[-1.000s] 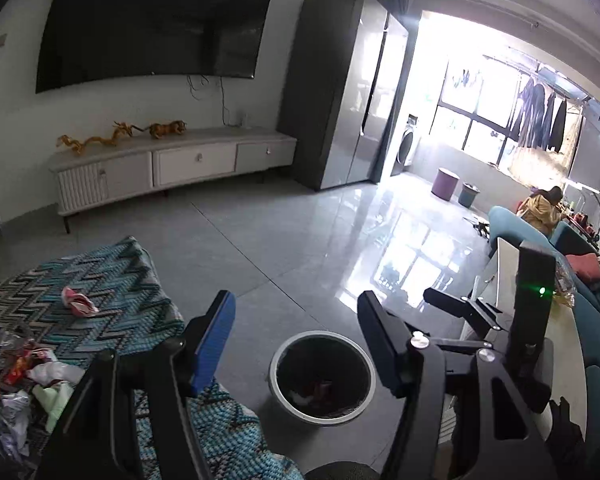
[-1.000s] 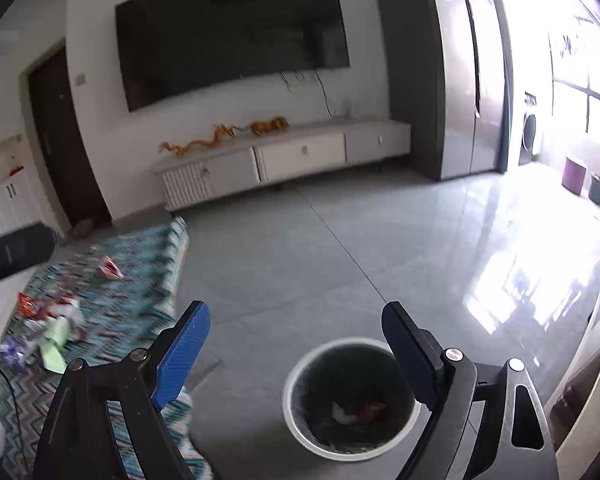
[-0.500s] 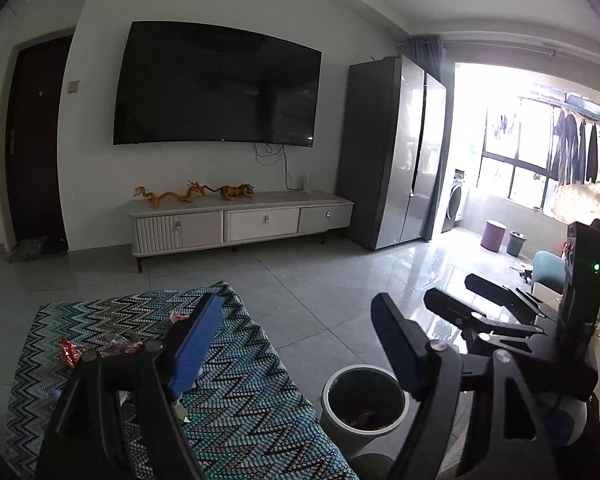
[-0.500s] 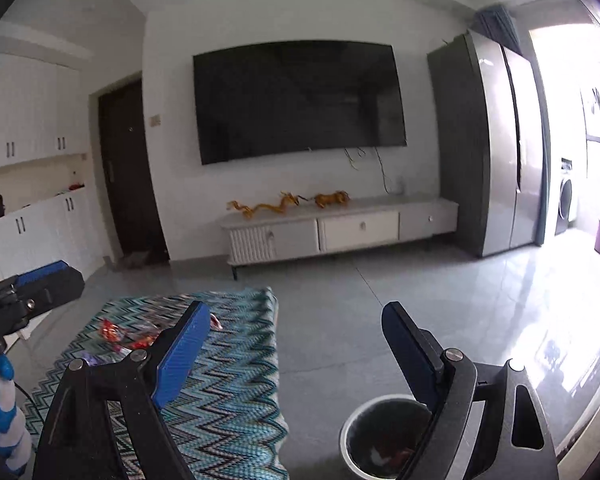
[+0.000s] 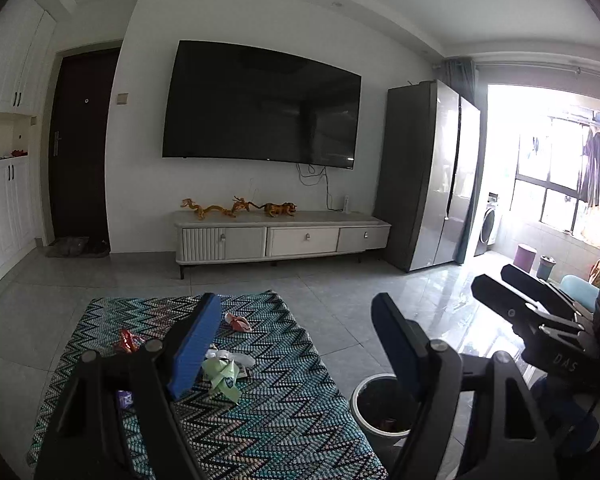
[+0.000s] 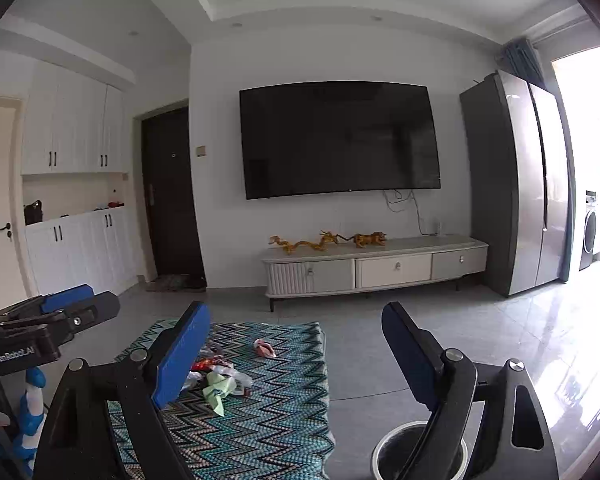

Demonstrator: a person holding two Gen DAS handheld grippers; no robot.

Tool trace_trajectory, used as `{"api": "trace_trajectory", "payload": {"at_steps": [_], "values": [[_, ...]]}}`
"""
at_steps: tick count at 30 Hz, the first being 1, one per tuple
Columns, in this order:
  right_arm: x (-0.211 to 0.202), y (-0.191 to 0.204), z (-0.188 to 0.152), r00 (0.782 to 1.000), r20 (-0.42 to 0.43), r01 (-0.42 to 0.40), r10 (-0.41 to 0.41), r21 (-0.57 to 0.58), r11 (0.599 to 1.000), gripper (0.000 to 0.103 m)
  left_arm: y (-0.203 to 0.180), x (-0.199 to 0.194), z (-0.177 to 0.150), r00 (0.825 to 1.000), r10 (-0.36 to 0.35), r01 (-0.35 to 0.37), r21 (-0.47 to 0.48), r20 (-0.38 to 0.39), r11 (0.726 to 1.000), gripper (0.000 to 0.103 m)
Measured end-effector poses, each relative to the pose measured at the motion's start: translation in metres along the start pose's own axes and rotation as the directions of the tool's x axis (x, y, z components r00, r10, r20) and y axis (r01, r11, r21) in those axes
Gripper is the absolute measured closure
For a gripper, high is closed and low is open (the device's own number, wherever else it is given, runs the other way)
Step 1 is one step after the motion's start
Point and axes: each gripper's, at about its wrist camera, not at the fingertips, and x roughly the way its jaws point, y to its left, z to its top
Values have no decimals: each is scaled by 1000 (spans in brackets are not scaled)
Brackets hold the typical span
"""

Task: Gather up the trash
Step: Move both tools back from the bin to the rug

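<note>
The left hand-held gripper (image 5: 295, 344) has its two blue fingers spread wide, and nothing sits between them. The right hand-held gripper (image 6: 295, 354) is wide apart too, with nothing in it. Both point across the room, tipped a little down. The trash (image 5: 219, 372) lies in a small heap on a zigzag rug (image 5: 267, 412) on the grey tiled floor (image 5: 340, 304). In the heap there is a crumpled green wrapper (image 5: 221, 376), some white scraps beside it, and a red wrapper (image 5: 125, 340) a bit further back. A pink piece (image 5: 237, 322) lies apart from the heap, closer to the far edge of the rug. A round trash bin (image 5: 376, 408) with a white rim stands on the floor just beside the rug, on its right. There is some red and white stuff at the bottom of it. In the right wrist view the bin sits low, partly hidden behind the right finger. Far back, a big dark TV (image 5: 261, 104) hangs on the wall above a low white cabinet (image 5: 279, 238). A tall grey fridge (image 5: 432, 176) stands to the right of it.
</note>
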Motion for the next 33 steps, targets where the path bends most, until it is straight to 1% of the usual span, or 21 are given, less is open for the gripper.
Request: {"api": "trace_trajectory", "payload": {"at_steps": [6, 7, 8, 10, 15, 18, 19, 22, 30, 33], "values": [[-3, 20, 1, 1000, 4, -21, 21, -41, 999, 16, 14, -6, -2, 1000, 11, -11, -26, 6, 1000, 26], [-3, 22, 1, 1000, 7, -25, 25, -45, 999, 16, 15, -7, -2, 1000, 14, -14, -29, 7, 999, 25], [-4, 24, 1, 1000, 9, -28, 29, -50, 998, 16, 17, -8, -3, 1000, 20, -20, -30, 9, 999, 22], [-5, 29, 0, 999, 9, -34, 35, -61, 998, 16, 21, -9, -5, 999, 32, -32, -34, 12, 999, 20], [2, 32, -4, 999, -5, -41, 41, -58, 997, 15, 31, -5, -12, 997, 82, -81, -39, 12, 996, 19], [7, 36, -7, 999, -14, -43, 42, -55, 998, 15, 41, -2, -16, 994, 108, -107, -61, 12, 992, 18], [9, 36, -8, 999, -18, -44, 43, -56, 997, 14, 45, -1, -17, 992, 122, -121, -65, 15, 991, 17], [17, 38, -14, 998, -34, -51, 49, -59, 997, 13, 56, 5, -22, 988, 156, -155, -73, 12, 985, 9], [47, 51, -33, 992, -92, -90, 84, -63, 994, 12, 86, 22, -36, 970, 240, -241, -73, -19, 968, 8], [55, 55, -39, 990, -108, -102, 94, -65, 993, 12, 105, 27, -43, 959, 281, -282, -84, -28, 956, 8]]}}
